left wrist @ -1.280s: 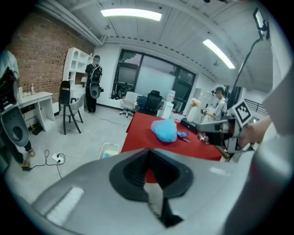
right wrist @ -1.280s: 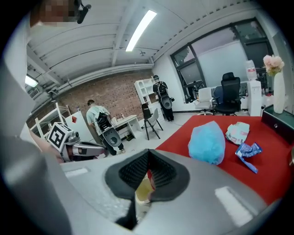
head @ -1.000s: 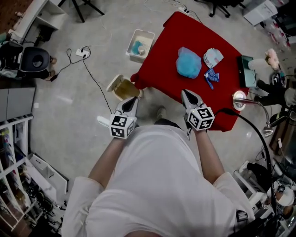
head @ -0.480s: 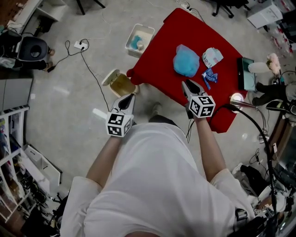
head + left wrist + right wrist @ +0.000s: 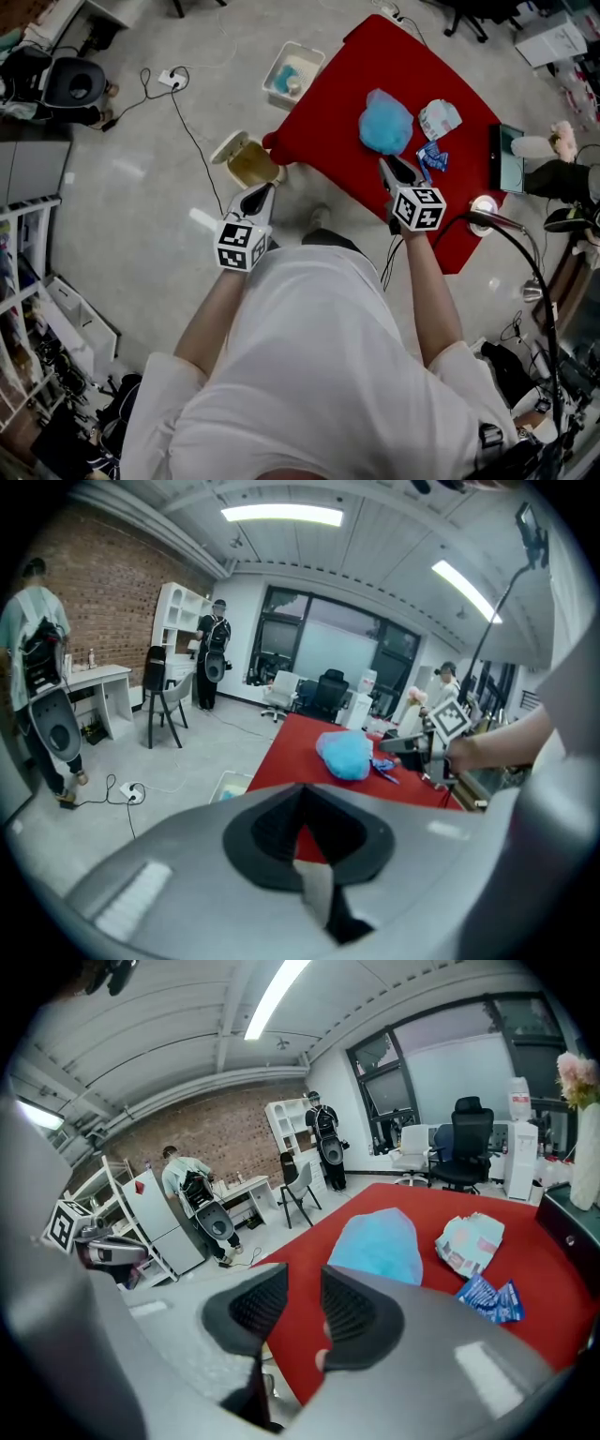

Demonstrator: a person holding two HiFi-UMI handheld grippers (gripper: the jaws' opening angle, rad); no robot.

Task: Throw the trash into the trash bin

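Red table [image 5: 328, 112] under right gripper [image 5: 387, 165], fingers just opening, empty; left gripper [image 5: 262, 192] fingers clenched, empty.

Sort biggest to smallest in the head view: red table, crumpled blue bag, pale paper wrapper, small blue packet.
red table
crumpled blue bag
pale paper wrapper
small blue packet, only slightly smaller

Both arms reach forward, angled downward. The left hand-held gripper [image 5: 257, 197] holds its jaws together. The right hand-held gripper [image 5: 390, 169] has just been opening its 2 jaws, with nothing between them.
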